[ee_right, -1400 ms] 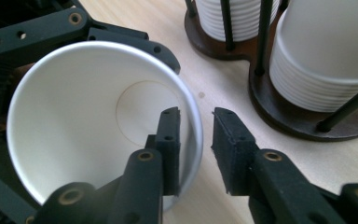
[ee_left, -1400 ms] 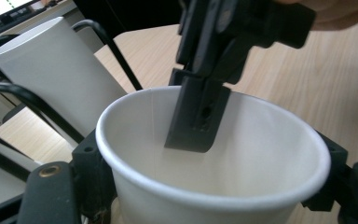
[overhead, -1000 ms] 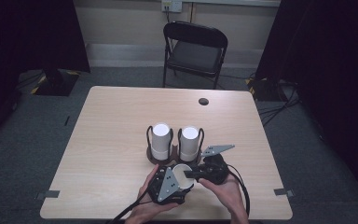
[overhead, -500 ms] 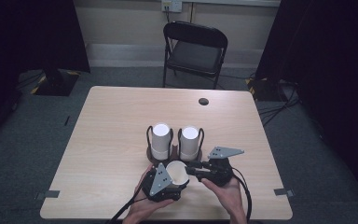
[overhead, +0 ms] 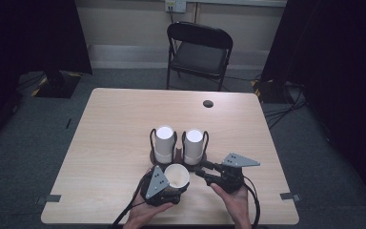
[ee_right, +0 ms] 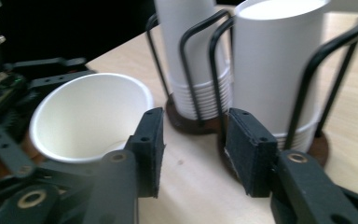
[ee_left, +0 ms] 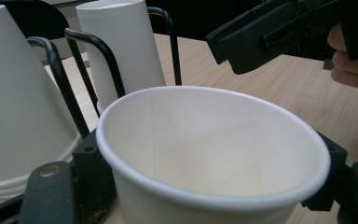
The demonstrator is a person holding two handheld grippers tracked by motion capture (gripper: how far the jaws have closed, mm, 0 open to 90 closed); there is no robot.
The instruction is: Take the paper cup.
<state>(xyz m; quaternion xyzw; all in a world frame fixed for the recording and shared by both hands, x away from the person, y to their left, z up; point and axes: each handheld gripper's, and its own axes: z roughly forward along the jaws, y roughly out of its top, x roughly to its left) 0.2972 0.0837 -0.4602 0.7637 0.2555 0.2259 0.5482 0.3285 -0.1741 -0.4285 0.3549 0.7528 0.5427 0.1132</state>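
Note:
A single white paper cup (overhead: 176,175) stands mouth up near the table's front edge, and my left gripper (overhead: 174,187) is shut on its lower wall. In the left gripper view the cup (ee_left: 214,154) sits between the two black jaws. My right gripper (overhead: 200,169) lies just right of the cup and points left at it. Its jaws have just been opening and stand open (ee_right: 193,144) with nothing between them; the cup (ee_right: 88,121) is to their left. Behind stand two upside-down cup stacks (overhead: 164,143) (overhead: 194,145) in black wire holders.
The light wooden table (overhead: 114,124) has a dark cable hole (overhead: 208,103) at the back right. A black folding chair (overhead: 198,47) stands behind the table. Cables trail from both grippers over the front edge.
The right gripper's jaws have spread and drawn back a little to the right of the cup. The left gripper has rolled slightly, still holding the cup.

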